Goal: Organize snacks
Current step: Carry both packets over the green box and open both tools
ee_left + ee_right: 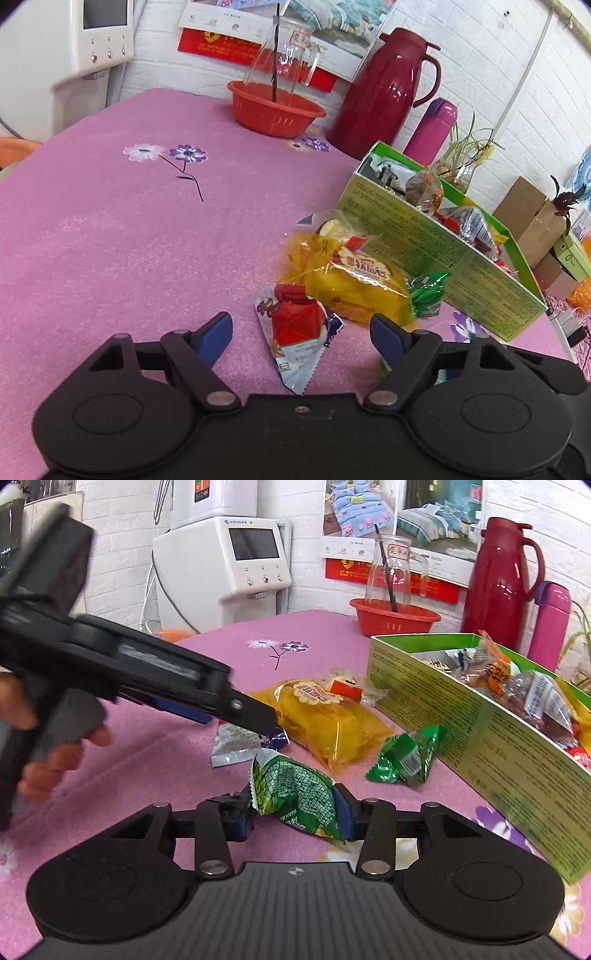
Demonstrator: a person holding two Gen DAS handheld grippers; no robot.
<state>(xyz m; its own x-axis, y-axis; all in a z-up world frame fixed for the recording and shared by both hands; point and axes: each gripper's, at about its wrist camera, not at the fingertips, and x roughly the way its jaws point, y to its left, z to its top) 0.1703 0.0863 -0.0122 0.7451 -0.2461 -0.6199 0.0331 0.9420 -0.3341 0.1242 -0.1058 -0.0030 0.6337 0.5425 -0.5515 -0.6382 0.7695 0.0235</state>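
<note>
The right tool (295,812) is pinched on a green snack packet (299,797), which is gripped between the blue pads just above the pink flowered worktop (110,240). The left tool (301,332) is spread wide, with a red-and-silver triangular packet (299,332) lying flat on the cloth between its fingers; whether either pad touches it can't be told. In the right wrist view the left tool can be seen reaching in from the left, its tip right over that same packet, with the person's hand (44,746) wrapped around the grip.

Just past the red packet, a yellow bread bag (351,284) is laid on the worktop, and a smaller green packet (406,760) is sitting beside it, close to the wall of the green box (424,251). A clear-wrapped snack with a red label (343,686) is tucked behind the bread bag. The box is open on top and several wrapped snacks are already piled inside (517,690).

Further back, a red basket (275,110) with a glass bottle (284,55) in it is parked near the wall, next to a dark red thermos jug (384,96) and a pink flask (432,129). A white water dispenser (229,561) is seen off the worktop's far edge.
</note>
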